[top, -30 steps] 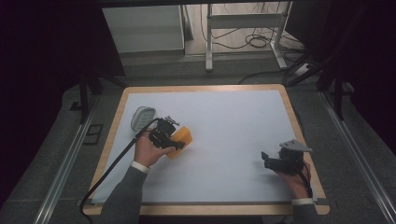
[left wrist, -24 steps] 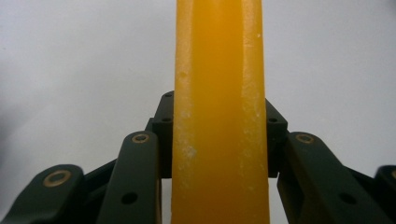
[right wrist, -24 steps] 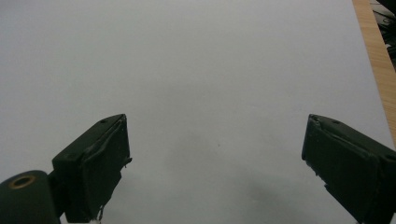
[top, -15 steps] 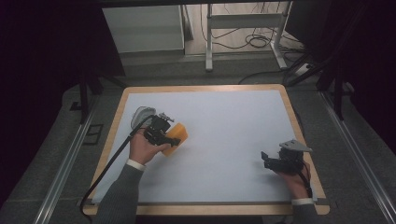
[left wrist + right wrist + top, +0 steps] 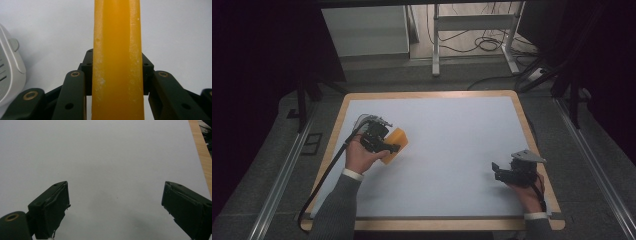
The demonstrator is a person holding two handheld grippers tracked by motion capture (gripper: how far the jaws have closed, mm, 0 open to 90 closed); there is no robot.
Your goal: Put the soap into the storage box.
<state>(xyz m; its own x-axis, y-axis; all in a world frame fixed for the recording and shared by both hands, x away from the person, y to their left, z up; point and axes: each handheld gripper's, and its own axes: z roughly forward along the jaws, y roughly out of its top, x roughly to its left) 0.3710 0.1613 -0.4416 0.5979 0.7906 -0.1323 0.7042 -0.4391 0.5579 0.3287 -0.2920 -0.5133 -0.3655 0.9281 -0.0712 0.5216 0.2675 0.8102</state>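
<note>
I have the left hand-held gripper [image 5: 384,145] at the left side of the worktop [image 5: 447,125], its jaws clamped on an orange block [image 5: 394,142]. In the left gripper view that orange block [image 5: 117,60] stands up between the two black jaws, which press against both of its faces, and its surface looks waxy with pale specks. A white plastic object [image 5: 10,70] sits at the left edge there; I cannot tell what it is. My right hand-held gripper [image 5: 504,172] rests at the near right of the worktop, well apart from the block. Its jaws stand wide apart over the bare pale surface [image 5: 105,157], holding nothing.
</note>
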